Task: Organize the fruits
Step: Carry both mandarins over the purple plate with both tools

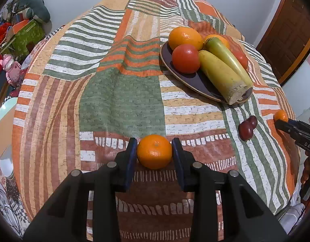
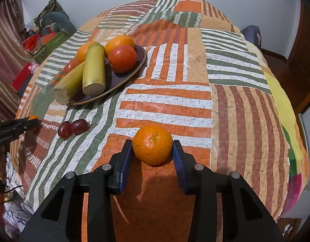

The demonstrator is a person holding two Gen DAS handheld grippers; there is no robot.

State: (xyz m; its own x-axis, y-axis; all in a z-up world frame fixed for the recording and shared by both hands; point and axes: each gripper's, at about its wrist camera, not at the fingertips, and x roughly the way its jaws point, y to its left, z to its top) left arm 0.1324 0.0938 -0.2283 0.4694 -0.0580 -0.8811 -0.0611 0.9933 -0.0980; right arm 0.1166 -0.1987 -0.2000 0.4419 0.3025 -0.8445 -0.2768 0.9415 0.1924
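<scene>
Now both grippers are closing around a mandarin each on the patterned cloth [image 1: 118, 100], beside a loaded plate [image 1: 195, 80]

Largest first: the cloth is covering the whole table; the dark plate is sitting on it, carrying two cane pieces [image 1: 221, 76], two oranges [image 1: 184, 37] and a tomato [image 1: 185, 58]. Next, the left gripper [image 1: 154, 151] is bracketing one mandarin [image 1: 154, 151], its blue pads touching both sides of the fruit, which is resting on the cloth. Likewise the right gripper [image 2: 153, 147] is flanking the other mandarin [image 2: 152, 144], its pads at the fruit's sides, though firm contact is unclear. Smallest, two red grapes [image 2: 73, 128] are lying together on the cloth between the plate and the near edge
</scene>
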